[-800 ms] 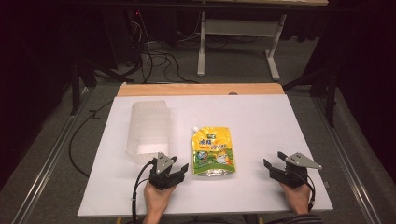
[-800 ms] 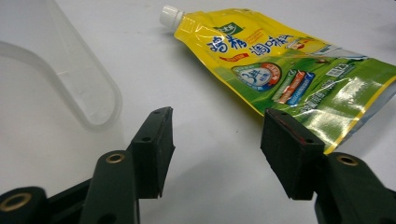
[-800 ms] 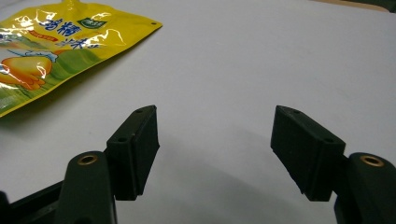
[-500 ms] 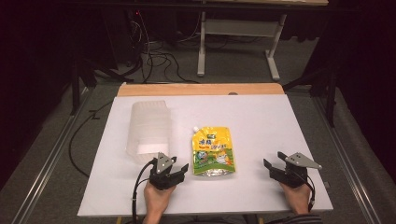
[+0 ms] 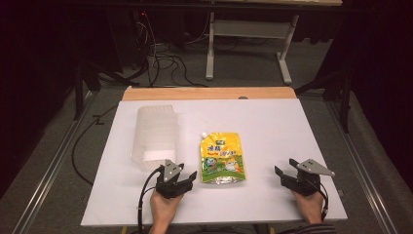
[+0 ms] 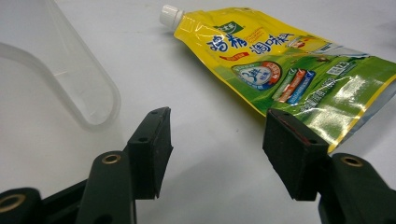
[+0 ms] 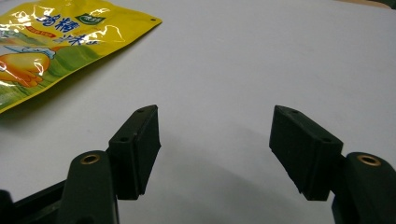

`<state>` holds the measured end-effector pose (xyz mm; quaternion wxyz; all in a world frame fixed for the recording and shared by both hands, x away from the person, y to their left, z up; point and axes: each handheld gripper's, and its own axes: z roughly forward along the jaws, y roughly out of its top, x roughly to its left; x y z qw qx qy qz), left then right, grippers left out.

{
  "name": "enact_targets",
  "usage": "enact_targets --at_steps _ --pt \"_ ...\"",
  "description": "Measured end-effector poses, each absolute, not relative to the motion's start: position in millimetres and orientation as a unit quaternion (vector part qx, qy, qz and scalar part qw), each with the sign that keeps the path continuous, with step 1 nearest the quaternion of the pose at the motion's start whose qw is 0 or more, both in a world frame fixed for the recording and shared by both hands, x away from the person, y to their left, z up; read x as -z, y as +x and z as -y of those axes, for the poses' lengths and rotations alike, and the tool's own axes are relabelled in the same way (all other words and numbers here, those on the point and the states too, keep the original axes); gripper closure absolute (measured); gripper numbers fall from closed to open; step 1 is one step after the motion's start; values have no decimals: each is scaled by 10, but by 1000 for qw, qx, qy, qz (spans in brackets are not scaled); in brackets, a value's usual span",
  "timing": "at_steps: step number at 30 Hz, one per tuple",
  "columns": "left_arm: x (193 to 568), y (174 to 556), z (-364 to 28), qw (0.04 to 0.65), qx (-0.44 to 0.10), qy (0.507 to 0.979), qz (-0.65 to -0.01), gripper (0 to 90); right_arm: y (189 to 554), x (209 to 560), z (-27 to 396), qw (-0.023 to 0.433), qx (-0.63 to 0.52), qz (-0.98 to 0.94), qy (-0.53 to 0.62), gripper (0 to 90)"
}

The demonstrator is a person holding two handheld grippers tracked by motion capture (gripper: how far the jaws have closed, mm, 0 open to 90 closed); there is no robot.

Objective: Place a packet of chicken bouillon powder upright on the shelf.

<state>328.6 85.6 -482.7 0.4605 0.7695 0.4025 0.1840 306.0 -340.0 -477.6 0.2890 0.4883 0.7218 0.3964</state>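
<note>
On the white desk [image 5: 272, 126] both grippers wait with fingers spread and empty, so the left gripper [image 5: 181, 179] must next reach the yellow spouted pouch [image 5: 221, 157] beside the clear plastic container [image 5: 155, 132].

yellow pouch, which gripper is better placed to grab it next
Left, probably. The left gripper sits open right beside the yellow pouch, whose bottom edge lies just past one jaw in the left gripper view. The right gripper, also open, rests farther off across bare table.
</note>
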Motion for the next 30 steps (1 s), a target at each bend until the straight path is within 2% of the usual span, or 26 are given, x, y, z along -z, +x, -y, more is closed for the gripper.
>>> enact_targets --at_steps 17,30 --pt "4807 3278 -851 468 -200 760 -404 454 3062 4775 3397 287 -395 -721 492 339" --pt "4764 3275 -846 474 -192 755 -411 450 3062 4775 3395 286 -395 -721 492 339"
